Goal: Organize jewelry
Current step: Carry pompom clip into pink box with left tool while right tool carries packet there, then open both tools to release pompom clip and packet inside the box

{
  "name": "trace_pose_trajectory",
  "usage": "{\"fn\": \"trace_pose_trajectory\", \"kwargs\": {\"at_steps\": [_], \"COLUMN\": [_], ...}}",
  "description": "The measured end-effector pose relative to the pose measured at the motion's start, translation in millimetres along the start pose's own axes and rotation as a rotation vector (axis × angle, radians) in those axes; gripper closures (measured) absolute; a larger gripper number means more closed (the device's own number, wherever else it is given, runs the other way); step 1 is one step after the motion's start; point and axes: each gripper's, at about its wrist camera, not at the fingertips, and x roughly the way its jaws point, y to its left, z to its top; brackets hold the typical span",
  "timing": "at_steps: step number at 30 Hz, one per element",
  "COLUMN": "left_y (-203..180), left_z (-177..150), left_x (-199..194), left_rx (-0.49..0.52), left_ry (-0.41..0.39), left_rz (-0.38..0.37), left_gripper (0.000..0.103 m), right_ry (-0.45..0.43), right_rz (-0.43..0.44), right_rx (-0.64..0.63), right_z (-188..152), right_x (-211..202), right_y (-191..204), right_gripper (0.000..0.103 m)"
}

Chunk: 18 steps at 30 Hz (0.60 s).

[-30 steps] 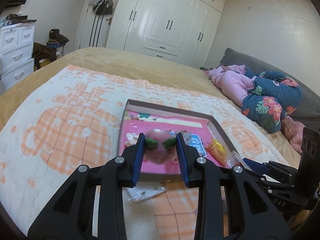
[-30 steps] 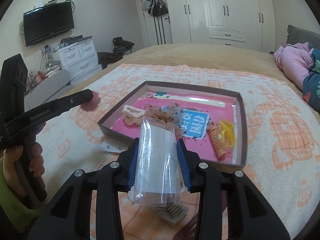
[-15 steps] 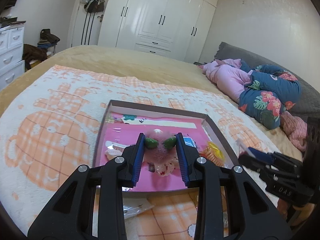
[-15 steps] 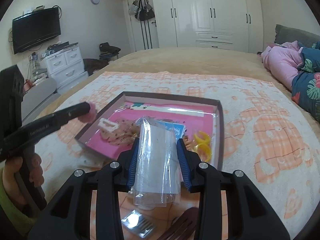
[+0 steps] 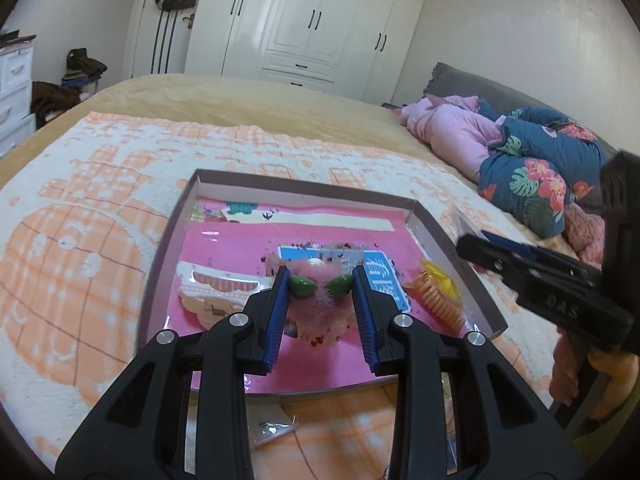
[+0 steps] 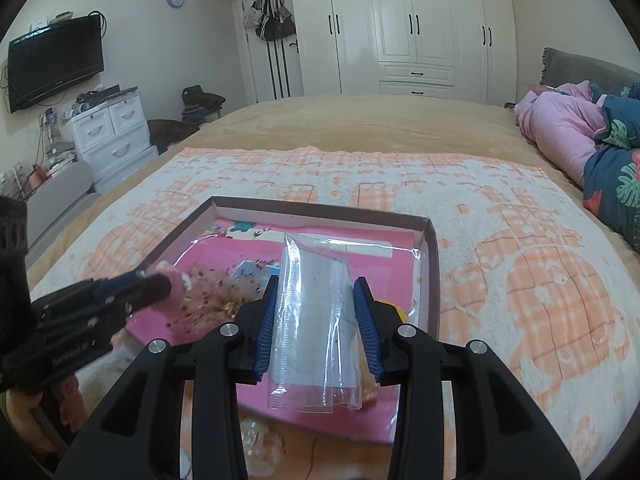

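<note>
My left gripper [image 5: 321, 284] is shut on a pink fluffy hair piece with green beads [image 5: 316, 300] and holds it above the shallow brown tray with a pink lining [image 5: 456, 252]. My right gripper [image 6: 317, 300] is shut on a clear plastic bag [image 6: 316, 328], held upright over the tray's near right part [image 6: 430, 264]. In the tray lie a white hair clip [image 5: 216, 288], a blue card [image 5: 380, 276] and an orange and yellow claw clip [image 5: 440, 300]. The left gripper also shows in the right wrist view [image 6: 160, 284], the right one in the left wrist view [image 5: 472, 246].
The tray sits on a white and orange blanket [image 6: 520, 240] on a bed. Small clear bags [image 5: 272, 430] lie on the blanket in front of the tray. Pink and floral bedding [image 5: 520, 160] is piled at the right. A white wardrobe and drawers stand behind.
Both grippers have moved forward over the tray, each still holding its item. The left gripper with the fluffy piece is now lower and closer to the tray's middle.
</note>
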Motion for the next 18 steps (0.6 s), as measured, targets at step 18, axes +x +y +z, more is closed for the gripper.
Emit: {"fn": "trace_pose_trajectory", "kwargs": {"at_steps": [18], "left_y": [13.5], "left_z": [-11.4], "left_x": [12.7], "left_rx": [-0.03], "left_ry": [0.053], "left_rz": [0.005], "left_gripper": [0.072], "right_ry": [0.138], "right_rz": [-0.008], "right_rx": [0.033], "right_z": [-2.1], "right_x": [69.5], "right_y": [-4.9], "right_gripper": [0.067]}}
